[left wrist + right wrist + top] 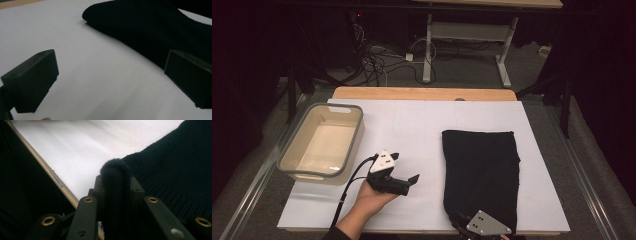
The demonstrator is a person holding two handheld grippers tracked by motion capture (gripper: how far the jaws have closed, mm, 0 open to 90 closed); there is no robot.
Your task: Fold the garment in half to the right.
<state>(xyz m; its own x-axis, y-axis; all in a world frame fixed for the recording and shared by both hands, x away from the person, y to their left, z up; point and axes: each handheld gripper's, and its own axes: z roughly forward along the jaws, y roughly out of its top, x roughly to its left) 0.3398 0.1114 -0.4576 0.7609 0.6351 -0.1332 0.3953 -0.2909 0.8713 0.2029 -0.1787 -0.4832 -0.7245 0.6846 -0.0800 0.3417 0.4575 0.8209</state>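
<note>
Two tongs: right tongs (115,185) pinch dark cloth (482,172); left tongs (404,176) gape, probably unobstructed; tub (357,131) aside.

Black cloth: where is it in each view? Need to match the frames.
High view: the black cloth lies right of centre on the white board, folded.
Left gripper view: it runs from top centre to the right edge, behind the right-hand finger.
Right gripper view: right half, with a bunched edge pinched between the fingers.
Shared landmark: the white board.
</note>
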